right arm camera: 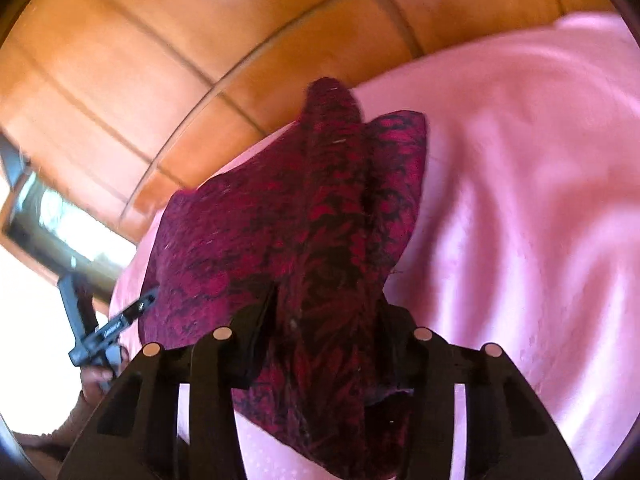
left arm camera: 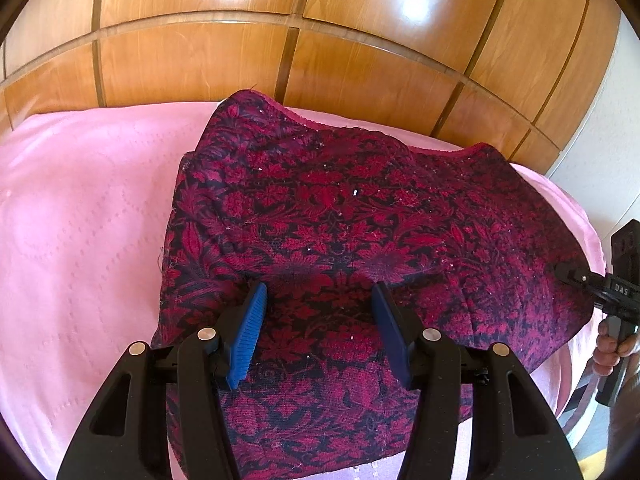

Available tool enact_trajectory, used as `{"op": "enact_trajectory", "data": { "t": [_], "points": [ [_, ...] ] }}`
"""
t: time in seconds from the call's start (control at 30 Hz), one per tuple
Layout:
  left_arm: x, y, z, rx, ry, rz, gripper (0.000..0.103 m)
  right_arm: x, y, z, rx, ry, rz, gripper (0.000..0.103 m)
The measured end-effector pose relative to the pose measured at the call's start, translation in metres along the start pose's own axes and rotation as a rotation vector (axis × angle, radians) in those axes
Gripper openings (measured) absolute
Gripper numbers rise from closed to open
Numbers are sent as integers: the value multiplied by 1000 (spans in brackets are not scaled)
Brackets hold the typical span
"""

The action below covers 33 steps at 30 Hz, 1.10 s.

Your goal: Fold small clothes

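A dark red and black floral garment (left arm camera: pixel 340 208) lies bunched on a pink bedsheet (left arm camera: pixel 80 220). My left gripper (left arm camera: pixel 320 308) has its blue pads (left arm camera: pixel 250 320) set half apart. Fabric fills the gap between them, and creases run out from both tips. In the right wrist view, which is blurred, my right gripper (right arm camera: pixel 328 316) is closed on a raised ridge of the garment (right arm camera: pixel 332 200). The right gripper (left arm camera: pixel 576 278) also shows at the cloth's right edge in the left wrist view. The left gripper (right arm camera: pixel 136 308) shows at the cloth's left edge in the right wrist view.
A glossy wooden panelled headboard (left arm camera: pixel 320 40) stands right behind the bed. A person's hand (left arm camera: pixel 612 344) holds the right gripper's handle. Bare pink sheet spreads to the left of the garment. The bed's edge (left arm camera: pixel 584 220) drops off at the right.
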<state>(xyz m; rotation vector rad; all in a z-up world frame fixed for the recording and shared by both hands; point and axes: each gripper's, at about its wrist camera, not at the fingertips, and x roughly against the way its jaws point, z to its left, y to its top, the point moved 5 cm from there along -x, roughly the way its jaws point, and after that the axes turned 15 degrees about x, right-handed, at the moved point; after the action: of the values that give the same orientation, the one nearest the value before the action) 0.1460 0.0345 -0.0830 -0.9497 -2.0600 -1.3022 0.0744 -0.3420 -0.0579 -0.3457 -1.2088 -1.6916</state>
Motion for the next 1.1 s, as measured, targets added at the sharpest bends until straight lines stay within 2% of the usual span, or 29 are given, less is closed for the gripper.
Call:
{"op": "enact_trajectory", "data": {
  "t": [0.07,0.17,0.23,0.37,0.53,0.6,0.73,0.8,0.83,0.93,0.97,1.0,1.03,1.1],
  "points": [
    [0,0,2,10,-15,6,53,-7,-2,-1,-9,-2,76,45],
    [0,0,1,11,-24,7,53,-7,2,4,-8,-25,78,40],
    [-1,1,2,15,-30,10,53,0,11,17,-17,-10,39,32],
    [-1,2,3,30,-57,17,53,20,35,50,3,70,-30,29],
    [3,7,12,78,-110,20,53,20,73,137,146,141,-82,26],
    [9,10,17,108,-152,16,53,5,80,170,217,132,-72,25],
    [36,20,41,221,-301,13,53,-39,79,219,310,77,-21,25],
    [53,24,55,261,-348,-8,53,-59,69,240,364,63,11,25],
    [63,28,62,284,-398,-8,53,-68,64,249,396,47,23,25],
    [81,35,72,319,-506,15,53,-95,44,276,502,0,59,25],
    [85,37,71,322,-551,33,59,-100,41,282,526,-11,59,25],
    [85,38,69,326,-601,70,75,-105,35,288,566,-38,52,25],
    [82,39,66,334,-628,99,79,-107,30,292,596,-64,42,25],
    [72,41,59,337,-640,147,79,-108,22,296,629,-98,12,25]
  ]
}}
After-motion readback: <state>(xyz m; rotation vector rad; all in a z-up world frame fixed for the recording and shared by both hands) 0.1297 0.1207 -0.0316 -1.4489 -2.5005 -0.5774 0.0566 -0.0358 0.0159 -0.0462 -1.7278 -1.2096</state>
